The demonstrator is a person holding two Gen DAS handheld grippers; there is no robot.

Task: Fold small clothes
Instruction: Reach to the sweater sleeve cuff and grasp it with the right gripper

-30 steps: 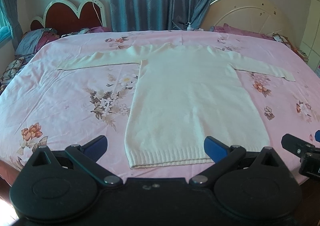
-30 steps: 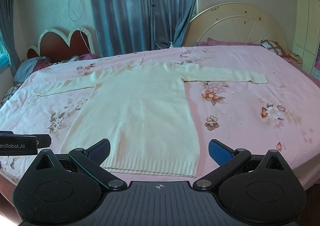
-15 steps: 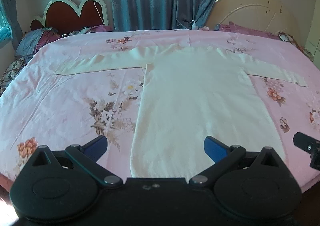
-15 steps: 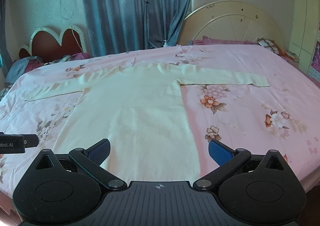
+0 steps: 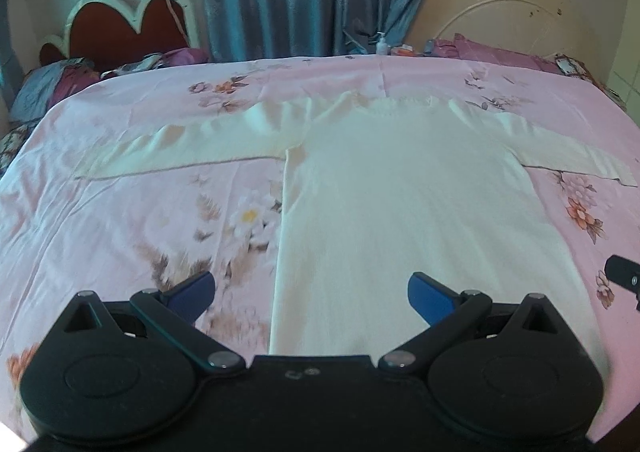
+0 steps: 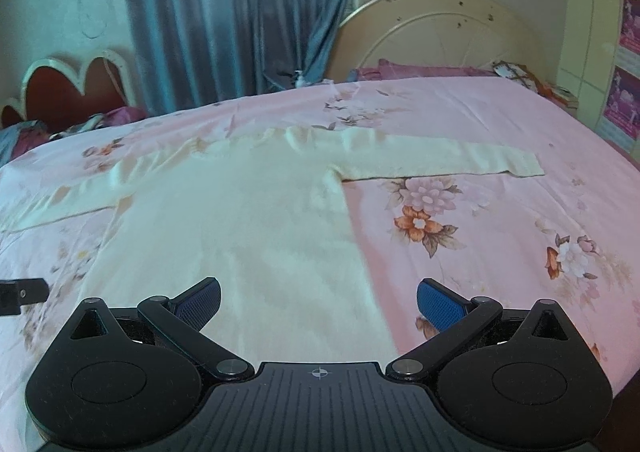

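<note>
Approach is the step we are judging to be in hand: no fold is yet made. We are seeing the sweater (image 5: 400, 212) lying flat on the bed (image 5: 120, 232), collar toward the far side, both sleeves spread out sideways. Its hem is hidden under the gripper bodies in both views.

1. Left gripper (image 5: 311, 288): we are reading its fingers (image 5: 430, 297) as spread wide and holding nothing. It is hovering over the sweater's left side edge, with 1 finger over the bed and 1 over the sweater.
2. Right gripper (image 6: 319, 302): its fingers (image 6: 440, 308) are likewise spread wide and empty. It is hovering over the right side edge, the left finger over the sweater and the right finger over the bed.
3. Each view is showing a black part of the other gripper at its border, so we are judging the 2 tools to be side by side.

Next move, as we are judging it: each gripper is needing to go down on a part of the sweater, most likely a sleeve (image 6: 440, 160) or a side edge, and close on the knit only, not the bed. Knit is soft and is likely to bunch, so a shallow pinch is advisable.

Writing: we are finding no readable brand or label. Posters (image 6: 622, 100) on the right wall are carrying print too small to read.
</note>
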